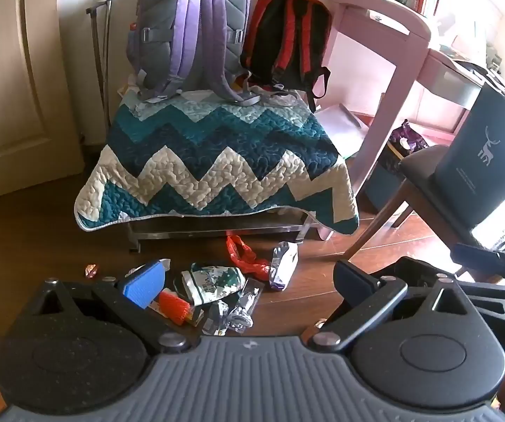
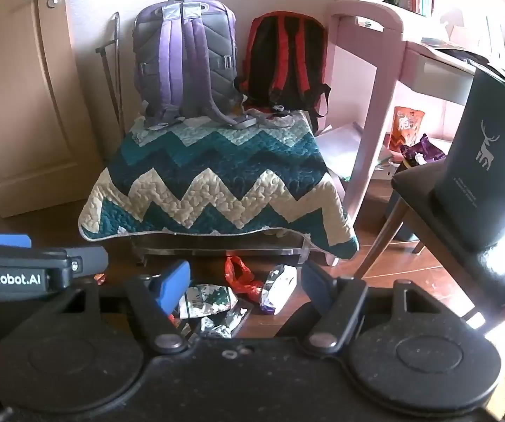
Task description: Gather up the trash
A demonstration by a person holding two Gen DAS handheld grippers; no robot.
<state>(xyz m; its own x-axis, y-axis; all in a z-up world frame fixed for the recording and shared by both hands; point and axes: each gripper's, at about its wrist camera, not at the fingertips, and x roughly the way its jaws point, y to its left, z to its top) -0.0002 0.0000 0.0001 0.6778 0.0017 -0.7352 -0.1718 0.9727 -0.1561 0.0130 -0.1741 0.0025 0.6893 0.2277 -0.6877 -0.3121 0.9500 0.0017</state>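
Note:
A heap of trash lies on the wooden floor in front of a low bench. It holds a green-and-white wrapper (image 1: 213,283) (image 2: 207,300), a red plastic bag (image 1: 243,255) (image 2: 240,276), a silver-purple packet (image 1: 283,263) (image 2: 277,288), an orange scrap (image 1: 174,307) and crumpled foil (image 1: 233,314). A small red candy wrapper (image 1: 90,270) lies apart on the left. My left gripper (image 1: 248,283) hangs open above the heap, holding nothing. My right gripper (image 2: 245,286) is open too, over the same heap, empty. The left gripper's body (image 2: 24,270) shows at the left of the right wrist view.
The bench carries a zigzag quilt (image 1: 213,172), a purple backpack (image 1: 192,31) and a red-black backpack (image 1: 287,38). At right stand a pink desk (image 1: 382,81), a dark chair (image 1: 438,190) with a deer-printed bag (image 1: 487,154), and a bin with wrappers (image 2: 414,151). A door (image 1: 10,81) is left.

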